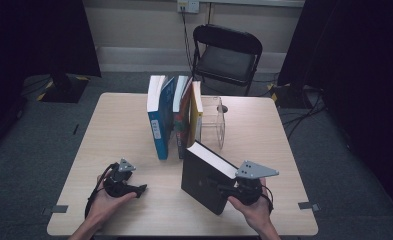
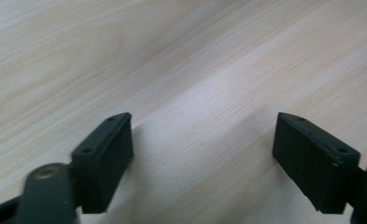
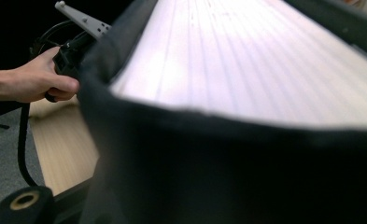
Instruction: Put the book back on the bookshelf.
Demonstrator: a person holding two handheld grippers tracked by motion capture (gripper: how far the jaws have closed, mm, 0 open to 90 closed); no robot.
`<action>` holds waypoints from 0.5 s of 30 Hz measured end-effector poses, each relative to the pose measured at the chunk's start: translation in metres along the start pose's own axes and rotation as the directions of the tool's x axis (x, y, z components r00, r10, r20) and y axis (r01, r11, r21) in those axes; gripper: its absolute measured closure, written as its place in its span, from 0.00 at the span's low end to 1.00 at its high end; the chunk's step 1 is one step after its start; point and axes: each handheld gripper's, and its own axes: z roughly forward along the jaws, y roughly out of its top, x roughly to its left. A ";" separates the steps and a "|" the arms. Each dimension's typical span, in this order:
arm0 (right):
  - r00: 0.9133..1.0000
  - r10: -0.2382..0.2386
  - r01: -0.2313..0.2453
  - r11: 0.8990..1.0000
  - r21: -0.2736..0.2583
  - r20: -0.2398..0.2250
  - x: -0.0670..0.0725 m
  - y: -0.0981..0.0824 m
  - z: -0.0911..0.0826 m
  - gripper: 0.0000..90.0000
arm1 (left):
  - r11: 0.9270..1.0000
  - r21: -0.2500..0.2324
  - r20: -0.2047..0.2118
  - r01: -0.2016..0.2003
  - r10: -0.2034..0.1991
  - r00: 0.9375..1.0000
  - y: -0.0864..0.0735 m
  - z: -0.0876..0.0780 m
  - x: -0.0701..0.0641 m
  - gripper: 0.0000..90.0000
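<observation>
While the left gripper [image 1: 143, 189] rests open-jawed on the table [image 1: 119, 130], the right gripper [image 1: 223, 189] clamps a tilted black book [image 1: 200, 181].

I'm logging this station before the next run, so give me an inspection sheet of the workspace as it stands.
Surface: light wooden table, bare grain under the left gripper.
Job's things: black book held upright; row of standing books against a clear bookend.
Clutter: nothing seen.
Grippers: left gripper open and holding nothing, over the table; right gripper at the black book, jaws hidden.
Cables: cable trailing from the left gripper; floor cables.
Surroundings: folding chair, wall socket, grey carpet.
</observation>
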 end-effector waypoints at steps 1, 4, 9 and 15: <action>1.000 0.000 0.000 1.000 0.002 0.010 -0.002 0.000 -0.001 0.58 | 1.000 0.000 0.001 0.008 -0.008 1.000 0.000 0.000 0.001 0.19; 1.000 0.009 -0.009 1.000 0.003 0.025 -0.009 -0.001 -0.005 0.58 | 1.000 -0.017 -0.014 0.016 -0.016 1.000 -0.003 0.002 0.003 0.16; 0.997 0.030 -0.030 1.000 0.000 0.074 -0.027 -0.002 -0.012 0.58 | 0.998 -0.049 -0.026 0.031 -0.033 0.999 -0.005 0.005 0.003 0.11; 0.991 0.051 -0.051 0.999 -0.006 0.127 -0.046 0.000 -0.014 0.58 | 0.996 -0.079 -0.039 0.045 -0.048 0.998 -0.008 0.008 0.004 0.03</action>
